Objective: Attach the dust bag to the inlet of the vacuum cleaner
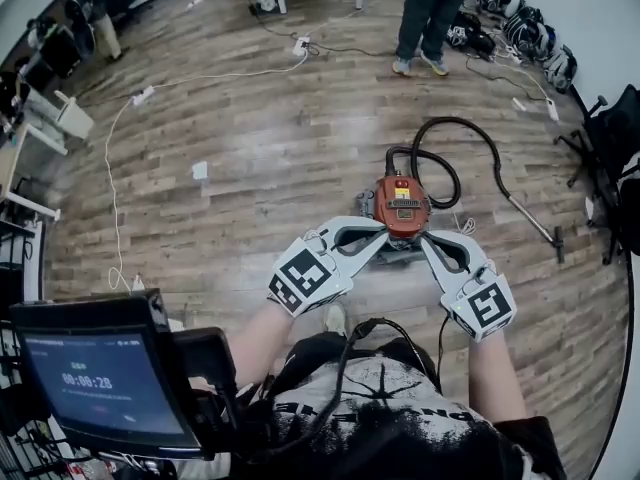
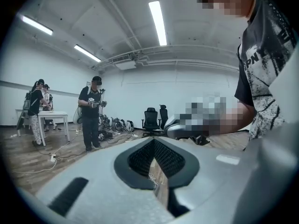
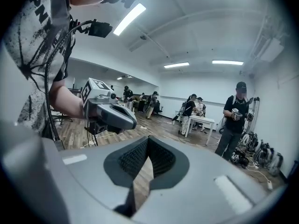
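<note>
Both claws are closed and empty. The left claw (image 1: pixel 378 236) and right claw (image 1: pixel 428 240) hang at the red vacuum's (image 1: pixel 402 200) 7 and 5 o'clock, hiding its near end. Its black hose (image 1: pixel 452 128) loops off toward 1 o'clock across the floor (image 1: pixel 250 138).

Wood-plank floor (image 1: pixel 250 138) carries a red vacuum cleaner (image 1: pixel 402 204) at centre, its black hose (image 1: pixel 455 120) looping far right; a white cable (image 1: pixel 112 183) and paper scrap (image 1: pixel 200 170) lie left
</note>
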